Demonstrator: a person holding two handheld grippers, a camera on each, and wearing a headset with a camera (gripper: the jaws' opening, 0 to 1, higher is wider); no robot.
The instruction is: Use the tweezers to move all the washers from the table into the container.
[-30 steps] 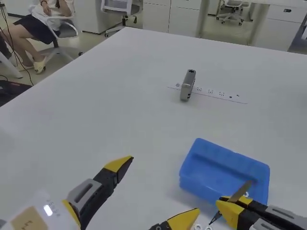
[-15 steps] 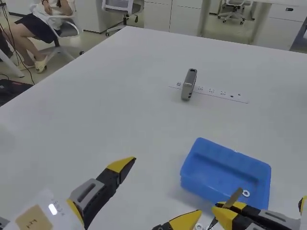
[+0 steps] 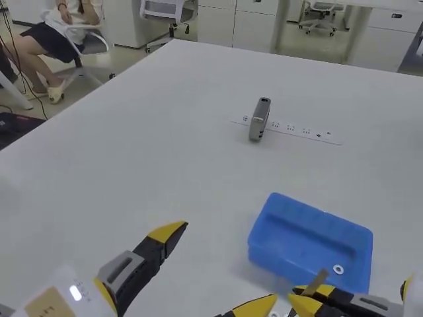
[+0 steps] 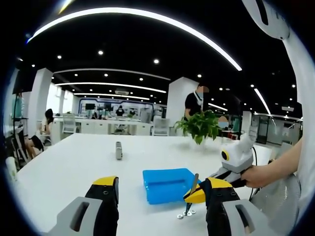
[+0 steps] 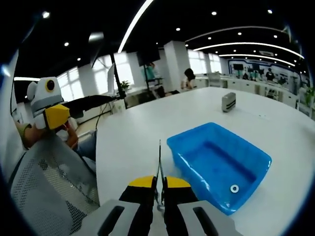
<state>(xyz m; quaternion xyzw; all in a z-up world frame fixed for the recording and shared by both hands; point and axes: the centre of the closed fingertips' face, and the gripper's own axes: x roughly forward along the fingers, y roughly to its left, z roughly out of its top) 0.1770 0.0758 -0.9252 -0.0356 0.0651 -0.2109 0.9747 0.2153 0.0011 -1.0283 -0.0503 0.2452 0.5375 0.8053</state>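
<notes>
Head view says it all: the washer [image 3: 338, 269] we had over the container [image 3: 264, 241] a second ago now lies inside, tweezers [image 3: 319, 278] backing off. Our right hand-held gripper [image 5: 158, 183] pinches them, left hand-held gripper [image 4: 158, 186] spread. More washers [image 4: 187, 213] wait on the tabletop [image 3: 165, 145].

the right gripper [image 5: 158, 183] has drawn the tweezers [image 3: 319, 279] back from the container [image 3: 291, 223]; the washer [image 3: 338, 269] now lies inside it, off the tips.

head: above, facing forward-down | gripper views: low, close, level | shared: blue container [image 3: 301, 228]
</notes>
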